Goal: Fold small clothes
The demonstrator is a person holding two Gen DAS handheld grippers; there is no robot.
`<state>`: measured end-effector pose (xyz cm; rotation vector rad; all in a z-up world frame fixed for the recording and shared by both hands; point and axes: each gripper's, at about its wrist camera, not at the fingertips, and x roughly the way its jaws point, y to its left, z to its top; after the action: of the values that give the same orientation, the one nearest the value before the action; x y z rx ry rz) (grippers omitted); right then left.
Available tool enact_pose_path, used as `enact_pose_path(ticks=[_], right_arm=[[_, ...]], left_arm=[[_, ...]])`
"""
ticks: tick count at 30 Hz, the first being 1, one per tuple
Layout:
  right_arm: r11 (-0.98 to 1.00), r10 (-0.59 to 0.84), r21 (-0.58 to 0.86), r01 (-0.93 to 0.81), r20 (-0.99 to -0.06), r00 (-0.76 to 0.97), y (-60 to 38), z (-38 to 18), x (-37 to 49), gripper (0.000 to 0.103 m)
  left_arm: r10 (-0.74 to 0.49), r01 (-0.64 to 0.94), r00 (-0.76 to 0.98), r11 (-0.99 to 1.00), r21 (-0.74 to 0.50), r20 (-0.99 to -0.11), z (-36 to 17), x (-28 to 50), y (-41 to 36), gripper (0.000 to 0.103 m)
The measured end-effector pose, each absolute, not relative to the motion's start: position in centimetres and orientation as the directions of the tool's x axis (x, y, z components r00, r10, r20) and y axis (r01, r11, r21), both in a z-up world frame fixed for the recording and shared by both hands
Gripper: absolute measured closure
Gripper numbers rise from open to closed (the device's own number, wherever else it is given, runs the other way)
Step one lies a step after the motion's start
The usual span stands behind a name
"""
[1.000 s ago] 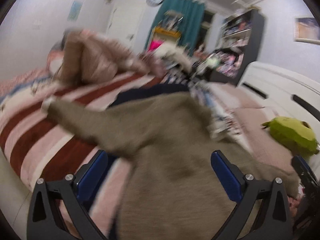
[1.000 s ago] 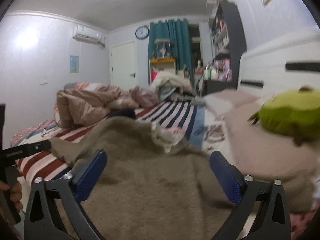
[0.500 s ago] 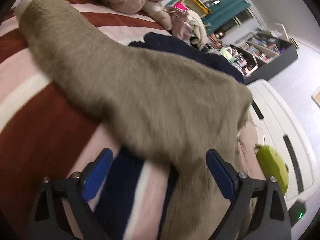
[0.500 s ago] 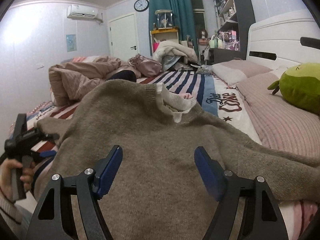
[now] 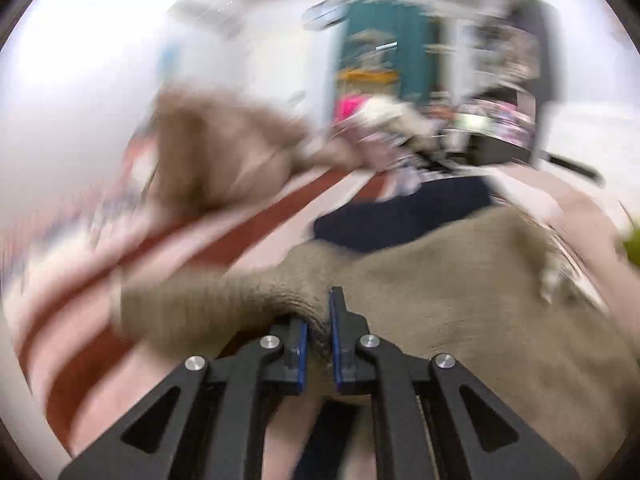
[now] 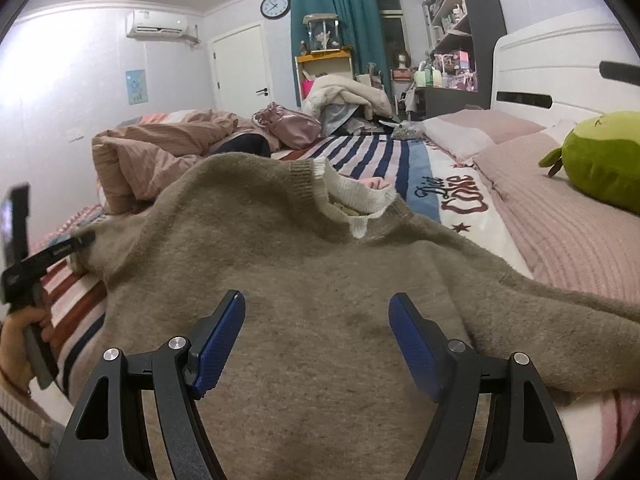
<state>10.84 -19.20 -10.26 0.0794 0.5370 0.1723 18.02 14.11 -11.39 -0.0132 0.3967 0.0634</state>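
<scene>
A fuzzy olive-brown sweater (image 6: 304, 264) with a white inner collar lies spread on the striped bed. My left gripper (image 5: 318, 336) is shut on the sweater's left sleeve (image 5: 224, 300), pinching a fold between its blue pads; the view is motion-blurred. In the right wrist view the left gripper (image 6: 52, 252) shows at the far left, held by a hand, at the sleeve's end. My right gripper (image 6: 318, 332) is open and empty, hovering over the sweater's body. The right sleeve (image 6: 568, 320) stretches to the right.
A crumpled pink-brown duvet (image 6: 160, 156) lies at the back left. A green plush toy (image 6: 600, 160) rests on pink pillows (image 6: 560, 216) at right. A dark navy garment (image 5: 400, 216) lies beyond the sweater. The white headboard (image 6: 560, 68) and shelves stand at right.
My left gripper went from open above the sleeve to shut on it, and the view swung up. My right gripper stayed open over the sweater's body.
</scene>
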Motion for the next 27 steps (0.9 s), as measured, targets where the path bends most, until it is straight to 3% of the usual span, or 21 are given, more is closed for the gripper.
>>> enact_pose_path(ticks=[3,6,8,10,12,13,14,15,16,17,21,24,27], right_arm=[[0.979,0.197,0.138,-0.147,-0.501,0.843,-19.4,-10.4,10.9,0.032],[0.98,0.193,0.141,-0.141,-0.494,0.848,-19.6,-10.3,10.6,0.031],[0.982,0.178,0.139,-0.126,-0.492,0.852,-20.3,-10.3,10.3,0.031],[0.984,0.166,0.142,-0.109,-0.494,0.854,-21.0,-10.4,10.0,0.031],[0.984,0.161,0.147,-0.101,-0.494,0.854,-21.7,-10.3,9.7,0.031],[0.985,0.157,0.145,-0.097,-0.492,0.857,-22.0,-10.2,9.5,0.031],[0.986,0.149,0.142,-0.091,-0.488,0.86,-22.3,-10.1,9.3,0.03],[0.986,0.145,0.141,-0.086,-0.485,0.862,-22.5,-10.0,9.2,0.029],[0.986,0.142,0.142,-0.082,-0.481,0.865,-22.7,-9.9,9.0,0.026],[0.986,0.14,0.149,-0.077,-0.475,0.869,-23.0,-9.8,8.9,0.026],[0.982,0.151,0.17,-0.079,-0.465,0.872,-23.2,-9.7,8.6,0.025],[0.981,0.164,0.173,-0.091,-0.469,0.868,-22.7,-9.6,8.6,0.023],[0.976,0.185,0.187,-0.109,-0.465,0.866,-22.3,-9.4,8.3,0.023]], left_arm=[[-0.074,0.134,0.946,0.976,0.171,-0.317,-10.9,16.3,7.9,0.096],[-0.352,0.433,0.821,0.897,0.089,-0.45,-13.1,16.7,3.7,0.096],[-0.432,0.523,0.711,0.852,0.007,-0.555,-15.7,17.6,1.8,0.093],[-0.384,0.5,0.634,0.866,-0.023,-0.672,-18.7,19.3,0.6,0.089],[-0.365,0.485,0.618,0.874,-0.028,-0.696,-19.2,19.4,0.7,0.089],[-0.396,0.493,0.61,0.868,-0.062,-0.686,-18.6,18.8,1.1,0.077],[-0.432,0.501,0.6,0.859,-0.105,-0.673,-17.9,18.0,1.7,0.056],[-0.471,0.502,0.601,0.851,-0.153,-0.647,-17.5,16.6,2.8,0.044],[-0.506,0.488,0.617,0.847,-0.211,-0.603,-16.4,15.2,4.5,0.024],[-0.52,0.474,0.628,0.846,-0.246,-0.578,-15.7,14.4,5.5,0.015],[-0.522,0.31,0.66,0.844,-0.437,-0.54,-15.1,12.3,12.8,0.015],[-0.529,0.169,0.654,0.799,-0.577,-0.54,-17.6,11.9,18.2,0.015],[-0.589,0.085,0.652,0.682,-0.727,-0.477,-20.4,12.1,21.5,0.015]])
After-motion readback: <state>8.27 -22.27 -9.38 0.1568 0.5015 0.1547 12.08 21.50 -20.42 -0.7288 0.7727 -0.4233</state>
